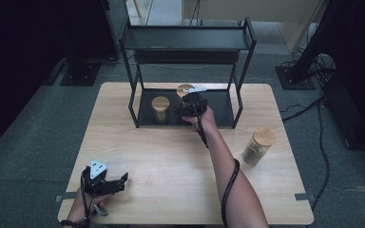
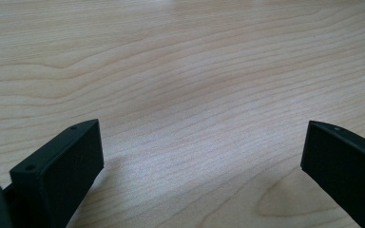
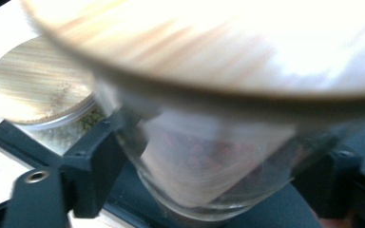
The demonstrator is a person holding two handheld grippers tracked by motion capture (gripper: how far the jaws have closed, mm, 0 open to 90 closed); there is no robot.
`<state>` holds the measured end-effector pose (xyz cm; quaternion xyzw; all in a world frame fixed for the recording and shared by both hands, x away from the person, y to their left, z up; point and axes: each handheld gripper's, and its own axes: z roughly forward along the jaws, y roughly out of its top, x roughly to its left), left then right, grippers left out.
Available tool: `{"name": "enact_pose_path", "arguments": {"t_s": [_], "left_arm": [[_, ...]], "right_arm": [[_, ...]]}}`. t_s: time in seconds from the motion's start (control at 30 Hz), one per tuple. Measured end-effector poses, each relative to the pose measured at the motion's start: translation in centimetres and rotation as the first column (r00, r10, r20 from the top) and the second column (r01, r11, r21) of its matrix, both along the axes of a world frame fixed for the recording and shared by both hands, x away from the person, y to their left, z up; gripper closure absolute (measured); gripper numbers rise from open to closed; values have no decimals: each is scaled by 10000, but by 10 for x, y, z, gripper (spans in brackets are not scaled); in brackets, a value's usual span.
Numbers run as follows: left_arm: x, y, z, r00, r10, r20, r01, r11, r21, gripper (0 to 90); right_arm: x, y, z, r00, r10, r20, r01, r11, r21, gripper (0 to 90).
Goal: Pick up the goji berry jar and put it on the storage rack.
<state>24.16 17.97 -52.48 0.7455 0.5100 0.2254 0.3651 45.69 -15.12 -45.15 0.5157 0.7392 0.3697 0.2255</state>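
With the right claw loosening around the red-filled jar on the rack's lower shelf, back out straight; left claw gapes empty.

No lettering, label, brand mark or number can be read anywhere on the scene: the glass jars with wooden lids carry no legible print, the black metal shelf rack is unmarked, and the wooden counter shows bare grain alone.

Right tongs reach forward; left tongs gape
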Motion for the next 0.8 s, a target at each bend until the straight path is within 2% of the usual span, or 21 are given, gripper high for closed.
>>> {"name": "enact_pose_path", "arguments": {"t_s": [0.23,0.47,0.8], "left_arm": [[0,0,0,10000,20,9,-20,10000,18,6],[0,0,0,10000,11,0,-11,10000,-17,6],[0,0,0,10000,5,-5,-5,10000,-18,6]], "right_arm": [[-6,-1,-1,9997,216,72,-217,9996,170,62],[-13,-1,-8,9999,131,80,-133,9994,321,35],[-21,-8,-19,9999,-53,-150,62,9980,630,0]]}}
